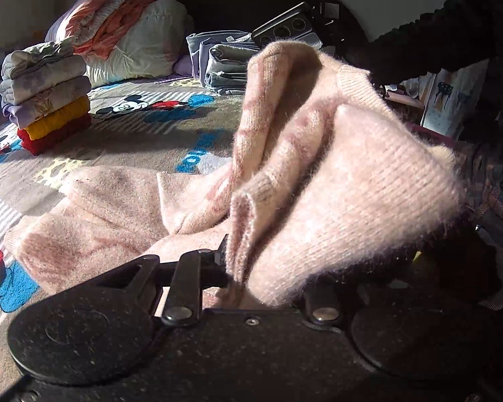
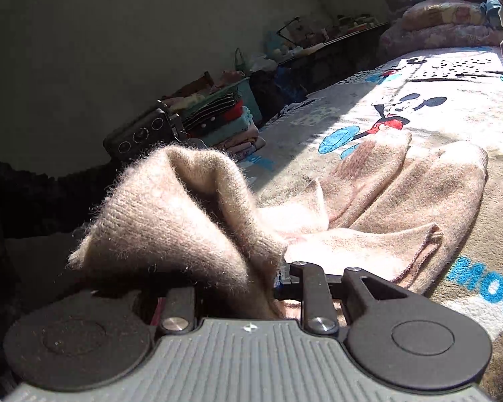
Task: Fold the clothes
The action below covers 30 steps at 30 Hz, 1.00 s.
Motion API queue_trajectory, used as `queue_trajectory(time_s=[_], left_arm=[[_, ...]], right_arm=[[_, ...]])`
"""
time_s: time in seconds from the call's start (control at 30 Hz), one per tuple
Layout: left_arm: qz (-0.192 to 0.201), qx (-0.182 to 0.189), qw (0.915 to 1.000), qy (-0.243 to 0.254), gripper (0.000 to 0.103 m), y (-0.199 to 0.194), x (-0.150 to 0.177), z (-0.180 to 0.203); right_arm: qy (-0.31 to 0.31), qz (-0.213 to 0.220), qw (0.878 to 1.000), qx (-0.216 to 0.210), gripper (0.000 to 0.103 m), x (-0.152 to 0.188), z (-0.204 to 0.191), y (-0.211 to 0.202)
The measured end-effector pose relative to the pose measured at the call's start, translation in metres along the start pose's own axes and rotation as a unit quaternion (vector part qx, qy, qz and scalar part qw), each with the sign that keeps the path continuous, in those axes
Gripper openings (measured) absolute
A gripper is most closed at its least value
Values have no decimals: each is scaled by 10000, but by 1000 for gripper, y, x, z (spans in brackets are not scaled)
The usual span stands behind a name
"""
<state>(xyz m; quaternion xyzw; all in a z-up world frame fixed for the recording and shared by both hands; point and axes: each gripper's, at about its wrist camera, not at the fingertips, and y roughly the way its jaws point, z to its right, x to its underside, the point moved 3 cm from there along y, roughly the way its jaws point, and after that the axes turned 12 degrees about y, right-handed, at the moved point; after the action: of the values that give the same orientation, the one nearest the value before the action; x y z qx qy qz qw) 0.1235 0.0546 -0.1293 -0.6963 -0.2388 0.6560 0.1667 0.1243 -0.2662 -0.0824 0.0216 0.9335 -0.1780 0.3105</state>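
Observation:
A fuzzy pale pink knit sweater (image 1: 335, 174) lies partly on a cartoon-mouse blanket (image 1: 144, 134), its near edge lifted. My left gripper (image 1: 233, 264) is shut on a bunched fold of it, the fabric draping over the right finger. In the right wrist view the same sweater (image 2: 184, 207) rises in a peak, and my right gripper (image 2: 271, 278) is shut on its edge. The sleeves (image 2: 419, 184) spread flat on the blanket (image 2: 436, 67) beyond. Each view shows the other gripper (image 1: 285, 26) (image 2: 141, 134) behind the raised fabric.
A stack of folded clothes (image 1: 47, 93) stands at the far left, with bedding (image 1: 117, 23) behind and folded grey garments (image 1: 224, 63) at the back. A basket of clothes (image 2: 224, 110) and a cluttered low table (image 2: 335, 37) line the wall. A dark sleeve (image 1: 452, 23) crosses upper right.

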Motion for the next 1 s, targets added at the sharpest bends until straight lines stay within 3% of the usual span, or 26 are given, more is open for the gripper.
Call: queue_trajectory(time_s=[0.1,0.17,0.27,0.4,0.5,0.57,0.7,0.77,0.9,1.0], left_arm=[[824,170,9930,-834,22,-5,0,-39],[1293,55,9850,-1143,22,-3,2,-61],[2031,-26,9650,-1660,22,0,11,-100],[2614,-401,9332,-2432,23,0,33,-143],[2565,-763,9143,-3039,23,7,48,-171],[2484,-814,9018,-3442,24,13,58,-186],[2242,-875,8736,-4229,26,25,77,-212],[2099,-872,8671,-4433,26,30,80,-219],[1944,-840,8544,-4746,27,35,84,-232],[1767,-818,8390,-5081,29,41,91,-242]], right_arm=[[774,465,9951,-397,26,-21,33,4],[1137,773,9887,-603,26,-37,54,13],[1626,1262,9748,-863,26,-52,86,22],[2461,1956,9432,-1070,26,-69,137,41],[3125,2357,9139,-1074,26,-71,175,55],[3462,2488,8991,-998,26,-68,195,63],[3977,2600,8763,-798,26,-57,225,73],[4039,2668,8711,-827,26,-55,232,78],[3971,2748,8729,-699,26,-56,234,82],[3950,2787,8736,-560,24,-55,236,87]])
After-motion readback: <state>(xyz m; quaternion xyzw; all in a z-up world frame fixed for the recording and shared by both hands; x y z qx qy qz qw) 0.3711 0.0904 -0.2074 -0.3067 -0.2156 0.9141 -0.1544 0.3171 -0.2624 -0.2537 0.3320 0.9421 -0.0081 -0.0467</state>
